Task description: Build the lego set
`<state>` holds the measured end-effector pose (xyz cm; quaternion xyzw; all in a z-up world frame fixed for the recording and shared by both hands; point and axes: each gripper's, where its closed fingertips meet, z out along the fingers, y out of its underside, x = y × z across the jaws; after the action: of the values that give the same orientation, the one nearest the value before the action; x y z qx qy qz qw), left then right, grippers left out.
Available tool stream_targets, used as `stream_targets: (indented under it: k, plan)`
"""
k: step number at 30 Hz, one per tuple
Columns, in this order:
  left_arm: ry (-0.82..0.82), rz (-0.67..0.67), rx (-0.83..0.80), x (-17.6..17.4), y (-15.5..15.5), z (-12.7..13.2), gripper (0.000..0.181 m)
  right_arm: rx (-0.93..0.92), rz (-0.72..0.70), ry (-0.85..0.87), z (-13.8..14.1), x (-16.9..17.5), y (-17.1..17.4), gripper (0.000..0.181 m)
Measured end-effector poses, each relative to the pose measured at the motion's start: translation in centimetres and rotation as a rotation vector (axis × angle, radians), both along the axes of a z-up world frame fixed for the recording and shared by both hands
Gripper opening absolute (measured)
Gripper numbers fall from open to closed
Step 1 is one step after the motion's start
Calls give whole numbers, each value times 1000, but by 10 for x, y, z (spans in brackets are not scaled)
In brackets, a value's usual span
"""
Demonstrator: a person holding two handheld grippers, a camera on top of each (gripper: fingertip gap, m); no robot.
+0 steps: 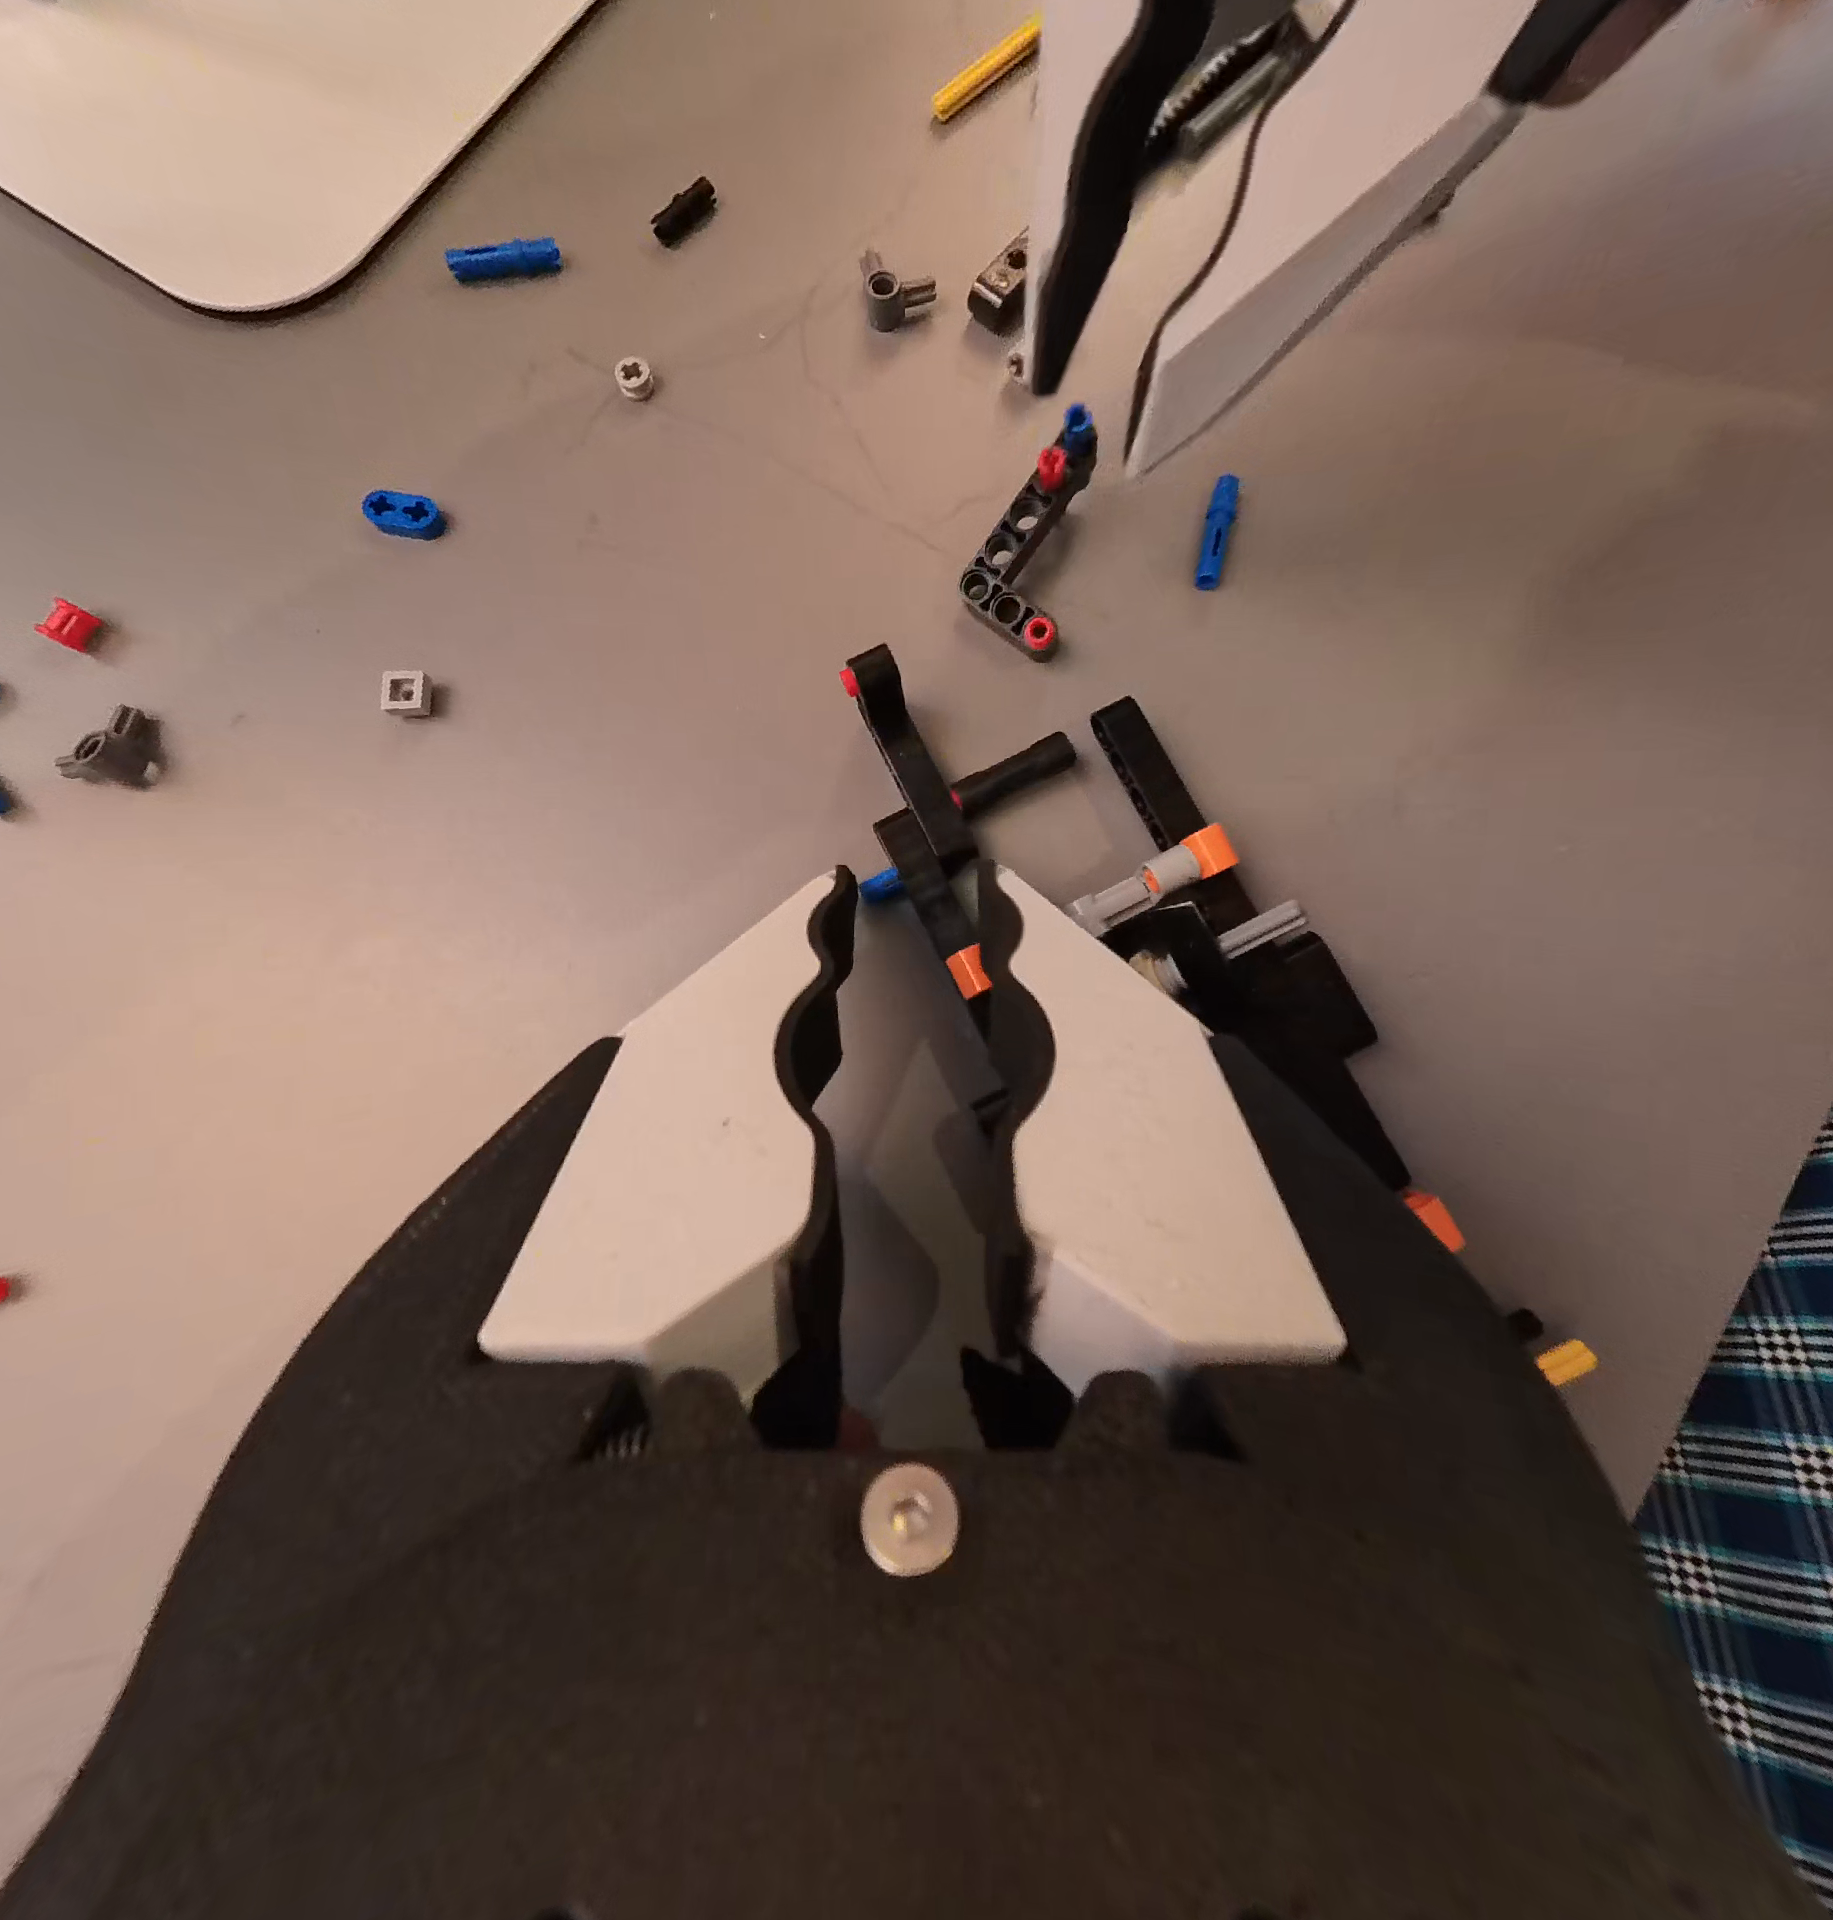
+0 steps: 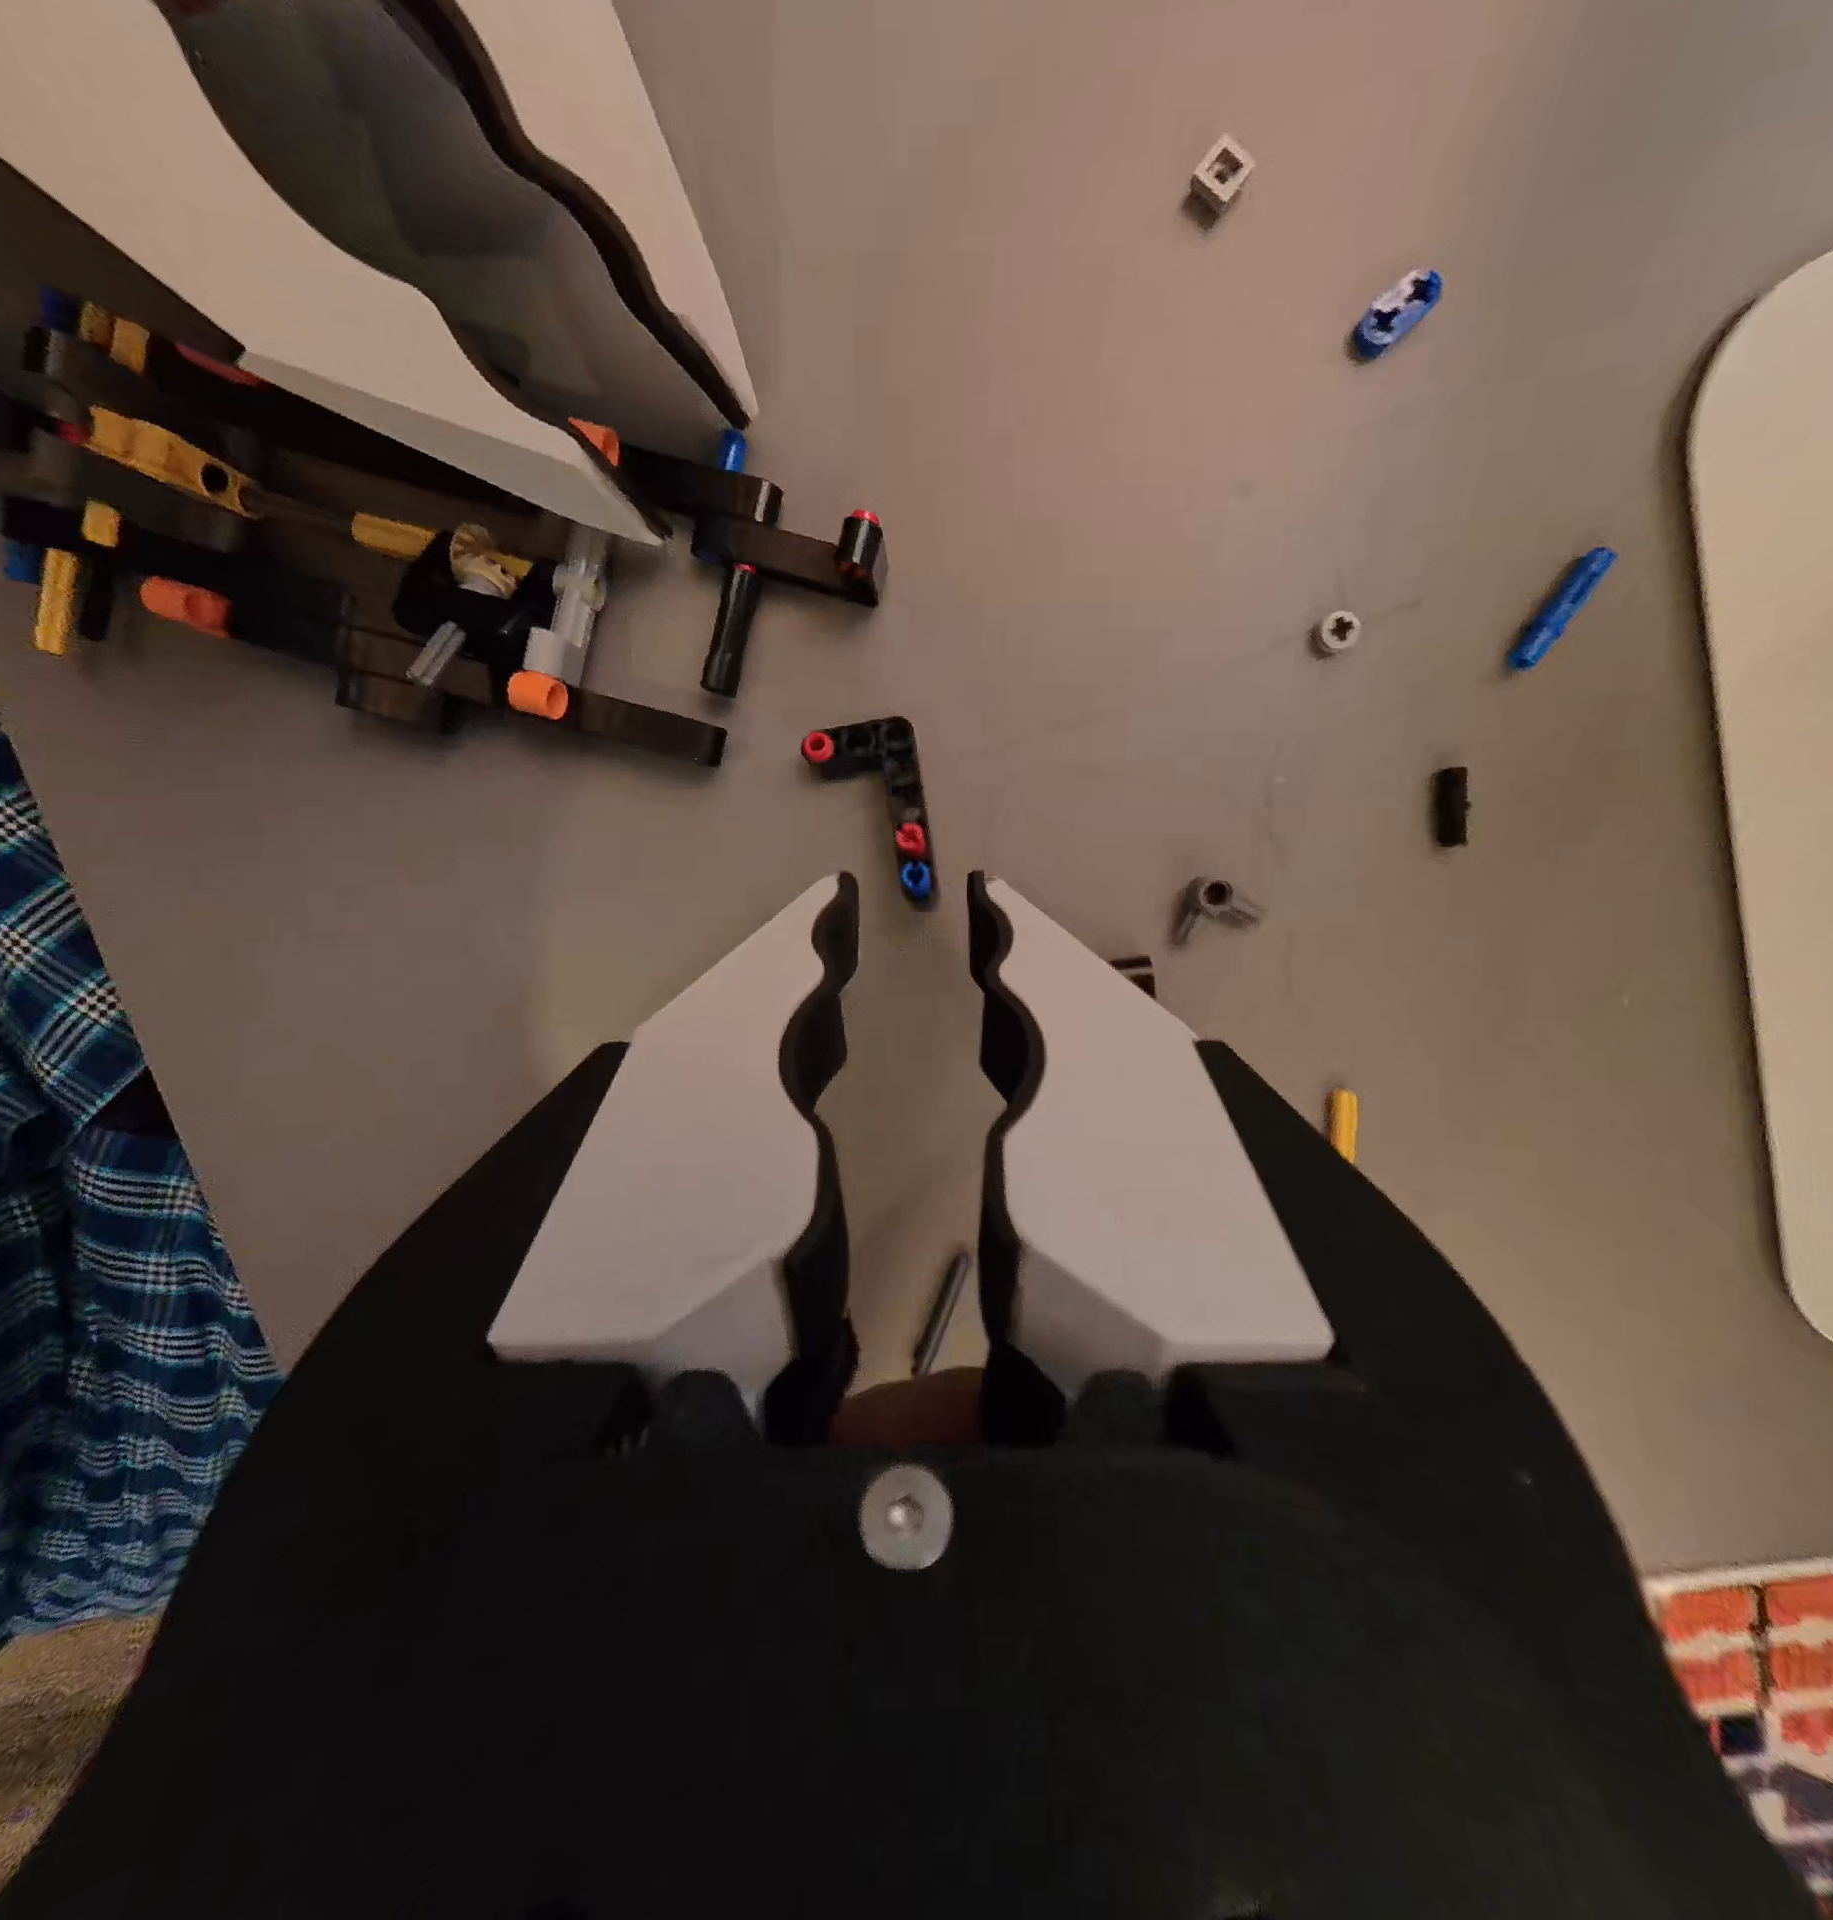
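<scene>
**Lego build half done on grey tabletop**

Tabletop [image 1: 683,1039], matte grey, strewn with loose parts. Pale rounded board [image 1: 216,135] lying at far edge. Plaid cloth [image 2: 70,1195] at near side, patterned rug [image 2: 1764,1683] beyond table corner.

Black frame [image 2: 372,582] of long beams lying flat on table, studded with orange, yellow and grey pins, small tan gear near its middle. Long axis running from plaid cloth out toward centre of table, two parallel beam ends and short black axle projecting at that end. Left gripper [image 1: 917,883] part-closed over one beam of frame, black beam with orange bush lying along right finger; firm grasp or mere contact, cannot tell.

Right gripper [image 2: 912,883] released, nothing between fingers, poised above L-beam [image 2: 886,779]. L-beam dark, lying flat just beyond frame's open end and apart from it, red pin in short arm, red and blue pins at tip of long arm, long arm pointing toward right gripper.

Scattered farther out: blue pin [image 1: 1216,532] near L-beam, another blue pin [image 1: 504,260], blue link [image 1: 403,514], black pin [image 1: 683,211], yellow axle [image 1: 985,71], grey connector [image 1: 896,293], round grey bush [image 1: 633,377], square grey piece [image 1: 406,693], red bush [image 1: 70,624].
</scene>
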<state>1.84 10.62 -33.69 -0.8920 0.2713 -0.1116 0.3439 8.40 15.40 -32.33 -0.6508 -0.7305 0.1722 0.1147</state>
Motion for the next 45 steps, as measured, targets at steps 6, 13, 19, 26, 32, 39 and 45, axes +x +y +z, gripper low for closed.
stream_targets:
  k: [6, 13, 19, 26, 32, 39, 45]
  plan:
    - [-11, 2, 7, -3, -1, 5, 24, 23, 70, 32, 10, 18, -13, 12]
    - [-15, -21, 26, 3, -3, 14, 27, 63, 167, 51, -9, 27, -27, 6]
    - [-11, -59, 48, 15, -8, 24, 29, 95, 187, 42, -17, 23, -24, 6]
    - [23, -34, 39, 4, -2, 16, 29, 69, 152, 76, -10, 17, -28, 6]
    - [49, -52, 6, 5, 6, 6, 32, -46, 37, 172, 5, -6, -38, 8]
    - [62, -64, -54, 9, 2, -6, 36, -105, -50, 210, 1, -28, -42, 8]
    - [70, -40, -64, 2, 1, -3, 41, -97, -63, 185, -12, -42, -43, 14]
